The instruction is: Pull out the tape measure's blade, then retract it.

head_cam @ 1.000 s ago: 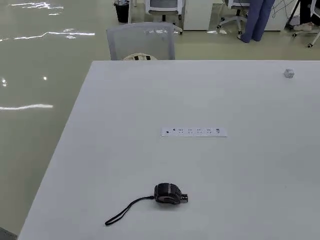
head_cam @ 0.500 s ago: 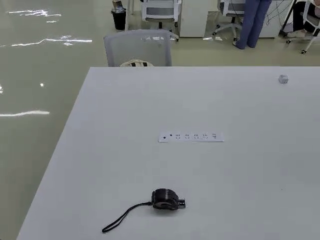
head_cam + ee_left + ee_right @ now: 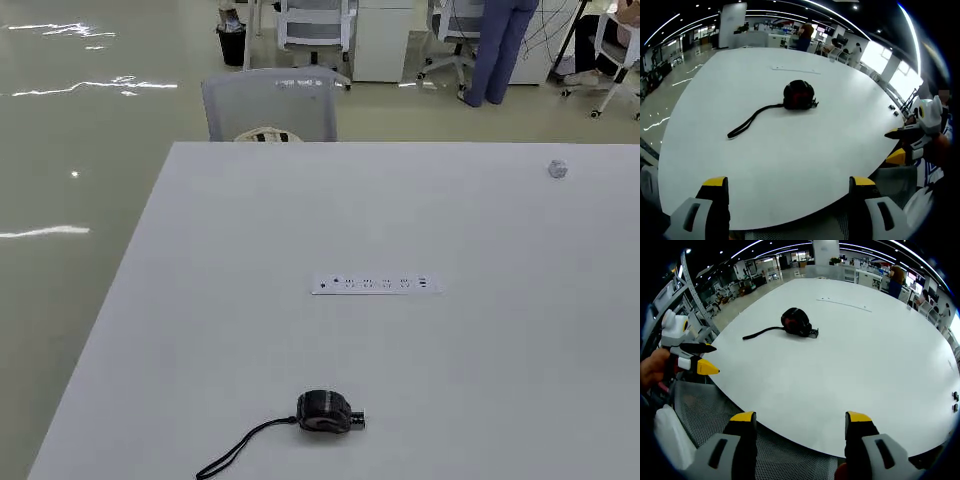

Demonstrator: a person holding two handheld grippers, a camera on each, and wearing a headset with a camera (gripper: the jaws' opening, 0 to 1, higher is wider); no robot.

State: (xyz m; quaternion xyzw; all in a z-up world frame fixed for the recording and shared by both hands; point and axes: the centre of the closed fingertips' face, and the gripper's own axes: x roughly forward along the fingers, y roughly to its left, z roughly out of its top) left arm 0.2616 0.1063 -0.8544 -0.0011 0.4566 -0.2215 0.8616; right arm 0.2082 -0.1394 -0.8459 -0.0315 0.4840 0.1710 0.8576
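A black tape measure [image 3: 326,411] lies near the front edge of the white table [image 3: 240,250], its blade fully in and its black wrist strap [image 3: 235,455] trailing to the left. The left gripper view has the tape measure [image 3: 799,95] ahead on the table, well beyond my open left gripper [image 3: 789,182], which hangs off the table's near edge. My right gripper [image 3: 800,416] is also open and short of the table edge, with the tape measure [image 3: 797,321] far ahead of it. Neither gripper touches anything.
A white power strip [image 3: 375,285] is set flush in the table's middle. A small crumpled object [image 3: 557,169] sits at the far right. A grey mesh chair [image 3: 270,103] stands behind the table. My right gripper [image 3: 896,146] enters the left gripper view, and my left gripper [image 3: 709,359] the right gripper view.
The head view has tilted, so the whole scene sits lower in the picture. The tape measure has not moved on the table.
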